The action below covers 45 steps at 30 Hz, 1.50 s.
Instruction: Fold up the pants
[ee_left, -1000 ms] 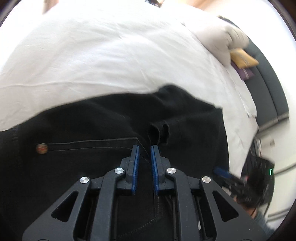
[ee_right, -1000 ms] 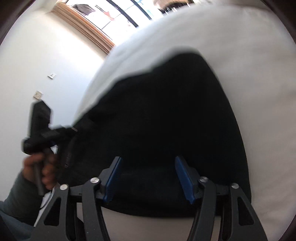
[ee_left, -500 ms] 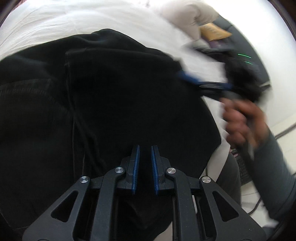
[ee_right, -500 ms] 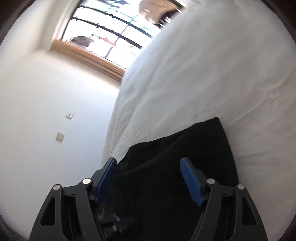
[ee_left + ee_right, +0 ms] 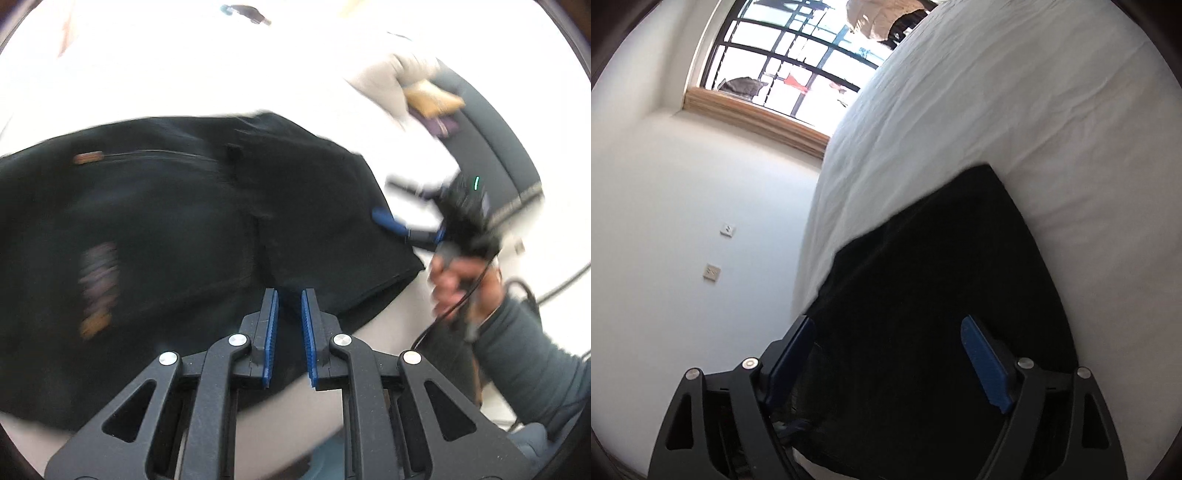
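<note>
Black pants (image 5: 177, 236) lie folded on the white bed (image 5: 184, 74), near its front edge. My left gripper (image 5: 290, 295) hovers over the pants' near edge, its jaws close together with a narrow gap and no cloth visibly between them. My right gripper (image 5: 886, 328) is open, its blue pads (image 5: 982, 354) spread wide over the pants (image 5: 942, 295). It also shows in the left wrist view (image 5: 410, 229), at the pants' right edge, held by a hand.
Pillows (image 5: 391, 77) and a dark headboard (image 5: 491, 147) are at the far right of the bed. A window (image 5: 783, 62) and a white wall with switches (image 5: 713, 273) are beyond the bed. White sheet (image 5: 1015, 110) stretches away past the pants.
The left view pulled back and swung, so the pants now lie further out with the waist label showing. The right gripper stayed open and shifted slightly over the pants' edge.
</note>
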Available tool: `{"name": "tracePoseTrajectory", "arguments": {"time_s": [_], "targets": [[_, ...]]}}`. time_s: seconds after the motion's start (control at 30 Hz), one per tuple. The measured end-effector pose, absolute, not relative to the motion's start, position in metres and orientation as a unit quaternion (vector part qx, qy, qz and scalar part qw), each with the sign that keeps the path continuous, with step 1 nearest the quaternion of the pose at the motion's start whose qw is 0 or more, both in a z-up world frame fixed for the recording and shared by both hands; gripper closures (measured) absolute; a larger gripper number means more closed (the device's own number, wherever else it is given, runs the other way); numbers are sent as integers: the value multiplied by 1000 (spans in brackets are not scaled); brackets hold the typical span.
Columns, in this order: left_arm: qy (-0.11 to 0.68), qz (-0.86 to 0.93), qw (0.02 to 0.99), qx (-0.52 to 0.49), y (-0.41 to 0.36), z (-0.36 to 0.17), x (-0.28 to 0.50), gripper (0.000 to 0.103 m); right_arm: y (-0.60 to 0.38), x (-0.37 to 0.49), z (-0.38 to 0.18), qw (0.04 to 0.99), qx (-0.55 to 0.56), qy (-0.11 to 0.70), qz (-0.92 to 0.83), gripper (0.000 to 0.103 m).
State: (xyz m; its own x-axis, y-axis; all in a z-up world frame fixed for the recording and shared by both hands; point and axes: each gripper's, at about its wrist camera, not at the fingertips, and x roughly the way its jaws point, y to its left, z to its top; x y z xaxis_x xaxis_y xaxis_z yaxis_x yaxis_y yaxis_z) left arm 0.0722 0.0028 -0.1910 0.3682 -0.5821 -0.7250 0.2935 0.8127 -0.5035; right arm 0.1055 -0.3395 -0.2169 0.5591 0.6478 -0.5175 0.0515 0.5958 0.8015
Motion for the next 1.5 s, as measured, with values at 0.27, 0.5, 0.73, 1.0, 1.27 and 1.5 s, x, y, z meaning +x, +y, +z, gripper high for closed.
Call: {"name": "tracePoseTrajectory", "arguments": {"time_s": [0.27, 0.5, 0.73, 1.0, 1.27, 1.5], "targets": [[374, -60, 853, -359, 167, -178, -4, 3, -340, 95, -189, 792, 440, 378, 190, 26], [379, -44, 790, -479, 176, -228, -7, 3, -314, 99, -190, 772, 466, 384, 197, 26], [366, -62, 766, -525, 174, -259, 24, 3, -306, 102, -189, 770, 462, 393, 198, 26], [345, -73, 748, -562, 186, -280, 46, 15, -300, 105, -199, 761, 465, 403, 206, 26], [391, -93, 725, -559, 180, -290, 56, 88, -274, 123, -190, 747, 447, 423, 251, 26], [383, -112, 772, -495, 166, -252, 64, 90, -204, 171, -189, 700, 398, 490, 333, 26]]}}
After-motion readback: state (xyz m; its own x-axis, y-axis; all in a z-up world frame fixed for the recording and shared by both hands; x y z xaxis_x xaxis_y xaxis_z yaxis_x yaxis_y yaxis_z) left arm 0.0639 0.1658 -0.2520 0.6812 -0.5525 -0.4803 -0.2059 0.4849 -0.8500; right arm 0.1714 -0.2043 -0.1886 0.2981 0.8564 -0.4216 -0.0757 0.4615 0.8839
